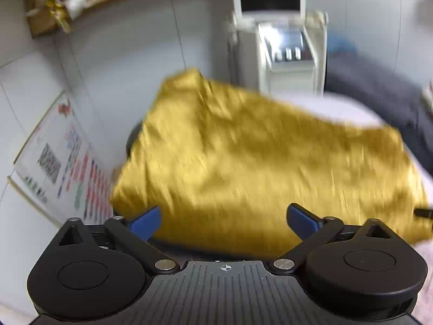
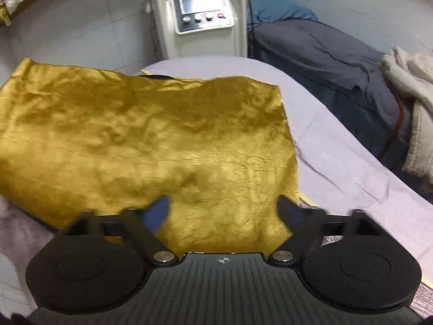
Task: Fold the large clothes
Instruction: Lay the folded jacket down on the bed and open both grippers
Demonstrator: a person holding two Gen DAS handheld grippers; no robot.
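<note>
The soft, slippery-looking gold cloth [image 2: 151, 135], spread on the bed [image 2: 338, 149], is probably best pinched at an edge, both the left gripper [image 1: 224, 220] and the right gripper [image 2: 223, 214] being released and empty.

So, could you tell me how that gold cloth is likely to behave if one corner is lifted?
The gold cloth is probably floppy: it is creased all over and drapes over the bed's far edge, so a lifted corner would sag. Its sheen suggests a smooth weave that may slip in a loose pinch. It looks thin, so likely light.
</note>
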